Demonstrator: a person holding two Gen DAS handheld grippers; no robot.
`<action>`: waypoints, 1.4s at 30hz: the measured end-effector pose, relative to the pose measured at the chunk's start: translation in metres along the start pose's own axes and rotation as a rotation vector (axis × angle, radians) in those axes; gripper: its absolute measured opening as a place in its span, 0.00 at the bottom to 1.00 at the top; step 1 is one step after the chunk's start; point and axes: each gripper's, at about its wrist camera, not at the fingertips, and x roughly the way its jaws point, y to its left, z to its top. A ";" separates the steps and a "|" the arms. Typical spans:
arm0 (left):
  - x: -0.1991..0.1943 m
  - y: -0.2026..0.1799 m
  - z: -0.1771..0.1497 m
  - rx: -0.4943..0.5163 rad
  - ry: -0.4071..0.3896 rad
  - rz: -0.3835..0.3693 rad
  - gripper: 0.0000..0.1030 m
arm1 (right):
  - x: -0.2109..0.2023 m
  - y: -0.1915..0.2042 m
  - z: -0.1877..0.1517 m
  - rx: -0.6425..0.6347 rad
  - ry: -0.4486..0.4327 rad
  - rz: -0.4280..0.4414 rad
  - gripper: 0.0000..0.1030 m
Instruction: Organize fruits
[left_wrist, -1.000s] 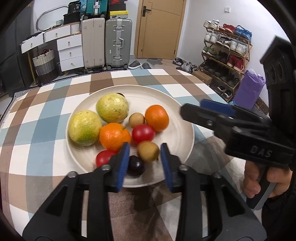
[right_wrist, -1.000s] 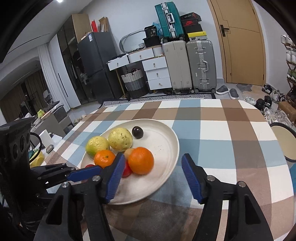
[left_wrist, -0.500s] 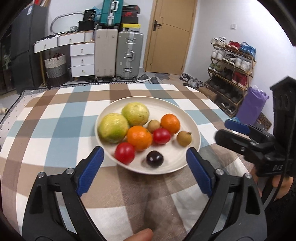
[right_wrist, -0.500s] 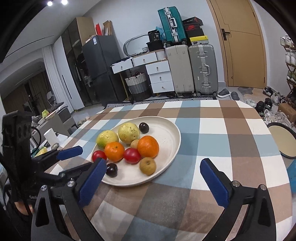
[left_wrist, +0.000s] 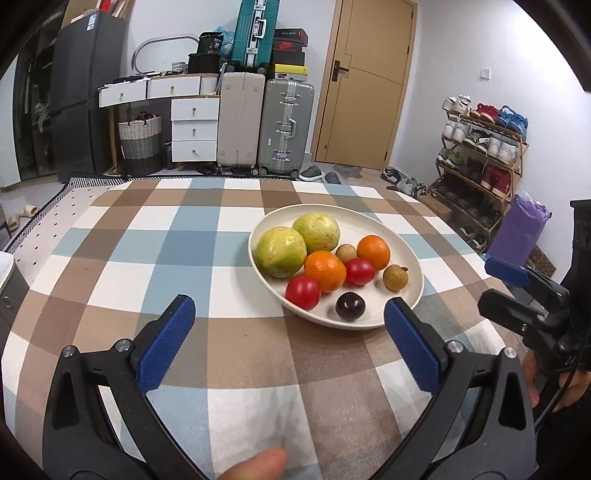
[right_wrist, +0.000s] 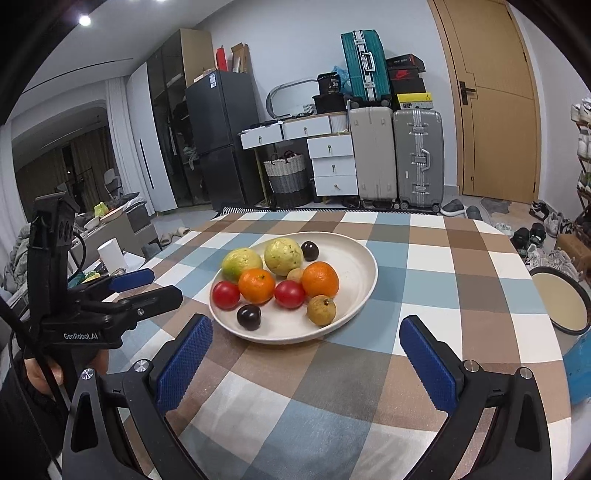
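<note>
A cream plate (left_wrist: 413, 269) (right_wrist: 362, 266) on the checked tablecloth holds two green guavas (left_wrist: 281, 251), two oranges (left_wrist: 325, 270), two red tomatoes (left_wrist: 303, 292), two brown longans (left_wrist: 395, 277) and a dark plum (left_wrist: 350, 305); a second dark plum (right_wrist: 309, 250) shows at the plate's far side in the right wrist view. My left gripper (left_wrist: 291, 345) is open and empty, short of the plate's near left rim. My right gripper (right_wrist: 306, 360) is open and empty, just short of the plate's near rim.
The checked tablecloth (left_wrist: 155, 243) covers the table. A round dark-rimmed tray (right_wrist: 561, 302) sits off the table's right edge. Suitcases (left_wrist: 284, 125), drawers, a shoe rack (left_wrist: 480, 147) and a door stand behind.
Both grippers have pulled back from the plate and opened wide. The left one was nearly closed by the near plum and longan a second ago. The fruits lie still.
</note>
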 end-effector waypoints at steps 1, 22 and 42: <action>-0.003 0.001 -0.002 -0.004 -0.005 -0.001 0.99 | -0.002 0.001 -0.001 -0.004 -0.005 0.000 1.00; -0.019 -0.013 -0.003 0.048 -0.065 -0.002 0.99 | -0.013 0.016 -0.002 -0.073 -0.070 0.040 1.00; -0.019 -0.017 -0.004 0.065 -0.065 0.004 0.99 | -0.009 0.014 -0.001 -0.059 -0.052 0.035 1.00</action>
